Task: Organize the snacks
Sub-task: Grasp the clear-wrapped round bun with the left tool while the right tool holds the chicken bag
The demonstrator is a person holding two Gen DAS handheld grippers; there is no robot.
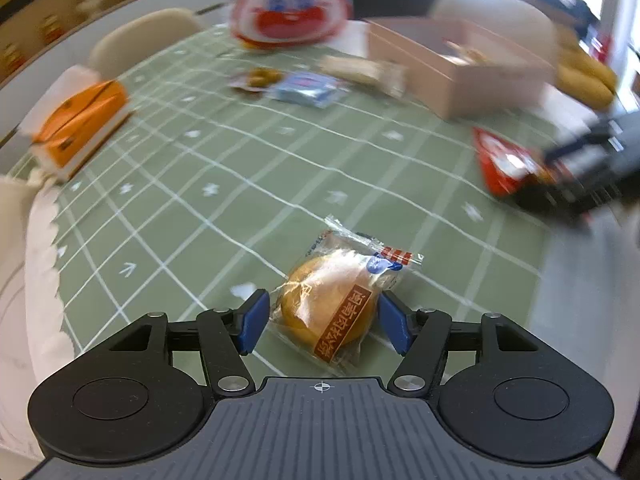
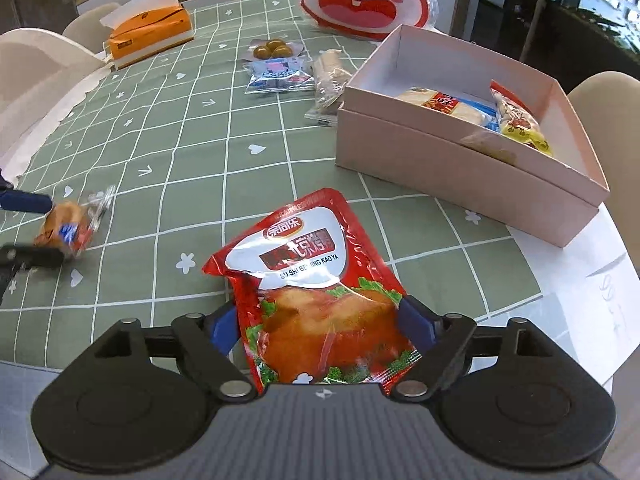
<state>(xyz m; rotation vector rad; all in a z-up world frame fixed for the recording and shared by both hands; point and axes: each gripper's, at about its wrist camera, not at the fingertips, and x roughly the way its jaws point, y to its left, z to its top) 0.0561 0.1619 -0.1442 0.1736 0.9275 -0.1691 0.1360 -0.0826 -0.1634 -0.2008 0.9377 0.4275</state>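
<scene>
Snacks, loose and boxed, catalogued against the pink box [image 2: 452,176] as our landmark, all on a surface under a green checked tablecloth [image 2: 192,152].

Inside the box we count a white-and-red wrapped bun [image 2: 440,106], a yellow-and-red packet [image 2: 520,122] and a small tan item we cannot identify.

Just beside the box's far left corner: a clear-wrapped pastry roll [image 2: 328,76], then a blue-and-white packet [image 2: 280,76] and a packet of green olives [image 2: 274,49]. Beyond the box stands a rabbit-face bag [image 2: 360,0]. Well apart to the far left sits an orange tissue box [image 2: 150,36].

Near the box's front: a red roast-duck pouch [image 2: 316,284], lying flat on the cloth. Our right claw [image 2: 320,322] stands spread, one blue pad at each side of the pouch; we cannot tell whether the pads touch it, and nothing shows a pinch.

Well left of the box: a wrapped round cake [image 1: 328,304], flat on the cloth. Our left claw [image 1: 320,320] is spread around it, blue pads [image 1: 252,320] just beside the wrapper on either side, not pressing the cake itself.
</scene>
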